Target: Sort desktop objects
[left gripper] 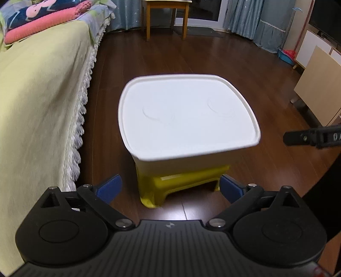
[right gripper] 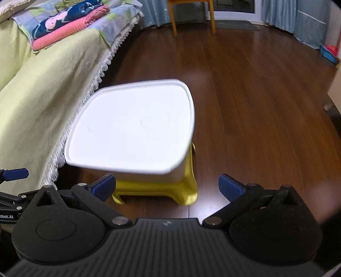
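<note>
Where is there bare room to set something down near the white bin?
The white bin's lid is bare. Open wood floor lies right of the bin, toward the curtains, and beyond it up to the wooden chair. It is tight on the left: only a narrow floor strip separates the bin from the fringed bed cover.

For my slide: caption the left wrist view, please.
Open left gripper faces a white lidded bin on a yellow stool.

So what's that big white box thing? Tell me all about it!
The white box looks like smooth plastic, squarish with rounded corners and a raised rim around its flat top, where two faint curved marks show. It seems closed and sits level on a small yellow stool on the dark wooden floor, beside the bed. Neither open tool touches it.
</note>
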